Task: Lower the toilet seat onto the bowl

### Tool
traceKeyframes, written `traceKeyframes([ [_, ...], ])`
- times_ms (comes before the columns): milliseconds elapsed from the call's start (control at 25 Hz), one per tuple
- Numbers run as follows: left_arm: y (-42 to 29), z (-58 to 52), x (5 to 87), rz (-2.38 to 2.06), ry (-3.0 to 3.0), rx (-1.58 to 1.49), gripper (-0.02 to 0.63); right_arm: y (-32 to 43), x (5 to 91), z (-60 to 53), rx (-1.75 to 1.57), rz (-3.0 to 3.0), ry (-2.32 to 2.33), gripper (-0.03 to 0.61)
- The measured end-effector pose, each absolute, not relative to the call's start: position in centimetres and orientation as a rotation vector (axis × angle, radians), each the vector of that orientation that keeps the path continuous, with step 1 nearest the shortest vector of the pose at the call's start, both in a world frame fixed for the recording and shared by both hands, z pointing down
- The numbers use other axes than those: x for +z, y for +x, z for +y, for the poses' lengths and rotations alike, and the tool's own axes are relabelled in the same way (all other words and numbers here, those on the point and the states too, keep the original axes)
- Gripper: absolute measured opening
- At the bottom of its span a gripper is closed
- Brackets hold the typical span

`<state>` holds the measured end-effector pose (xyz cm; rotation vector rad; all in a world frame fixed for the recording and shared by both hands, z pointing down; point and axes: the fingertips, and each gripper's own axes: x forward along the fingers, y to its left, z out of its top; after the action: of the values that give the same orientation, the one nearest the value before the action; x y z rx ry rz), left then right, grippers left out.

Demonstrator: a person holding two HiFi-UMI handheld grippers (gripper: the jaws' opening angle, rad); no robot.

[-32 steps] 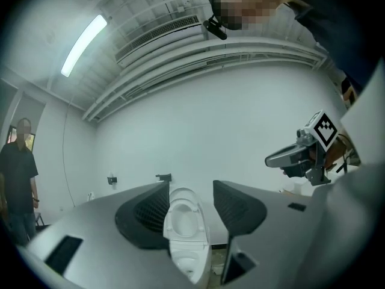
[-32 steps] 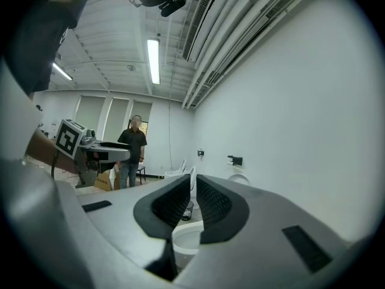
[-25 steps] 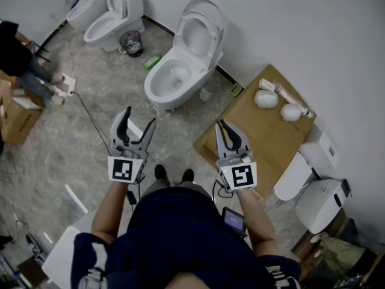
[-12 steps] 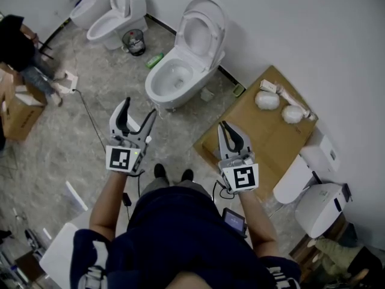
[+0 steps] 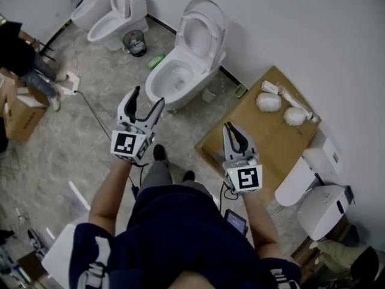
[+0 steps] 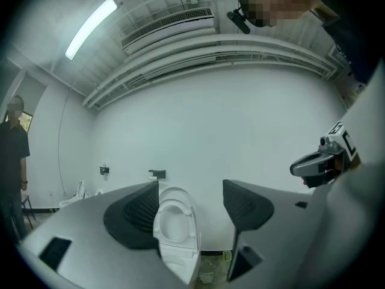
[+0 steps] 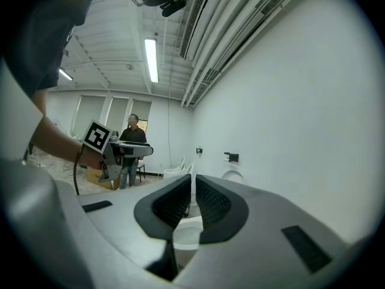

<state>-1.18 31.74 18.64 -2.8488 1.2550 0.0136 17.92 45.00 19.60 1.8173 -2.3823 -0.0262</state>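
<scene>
A white toilet stands against the wall with its seat and lid (image 5: 207,9) raised above the bowl (image 5: 153,86). My left gripper (image 5: 148,97) hangs open just short of the bowl's front; its jaws have just been opening and hold nothing. In the left gripper view the upright seat (image 6: 172,197) shows through the gap of the left gripper (image 6: 189,206), still at a distance. My right gripper (image 5: 228,126) is shut on nothing, to the right over the cardboard's edge. In the right gripper view the bowl (image 7: 186,236) shows below the right gripper (image 7: 194,188).
Two more toilets (image 5: 111,17), a small bin (image 5: 133,43) and a green bottle (image 5: 152,61) lie at the upper left. A cardboard sheet (image 5: 264,143) with white bundles (image 5: 267,101) lies right of the toilet. A person (image 5: 18,56) and a box (image 5: 18,119) are far left.
My left gripper has moved forward toward the toilet bowl. The right gripper has shifted slightly forward and right. The person holding them has stepped ahead with one foot.
</scene>
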Motion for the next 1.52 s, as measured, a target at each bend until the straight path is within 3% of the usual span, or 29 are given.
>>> traceKeyframes([
  [800,1.7,5.5,22.1,0.757,-3.040,-0.054,0.328,13.9,21.3,21.2,0.027,-2.071,2.058,0.043],
  [1520,16.4,-11.1,31.3,0.724,-3.246,-0.154,0.328,19.6,24.5,10.4,0.109,-2.034,2.031,0.041],
])
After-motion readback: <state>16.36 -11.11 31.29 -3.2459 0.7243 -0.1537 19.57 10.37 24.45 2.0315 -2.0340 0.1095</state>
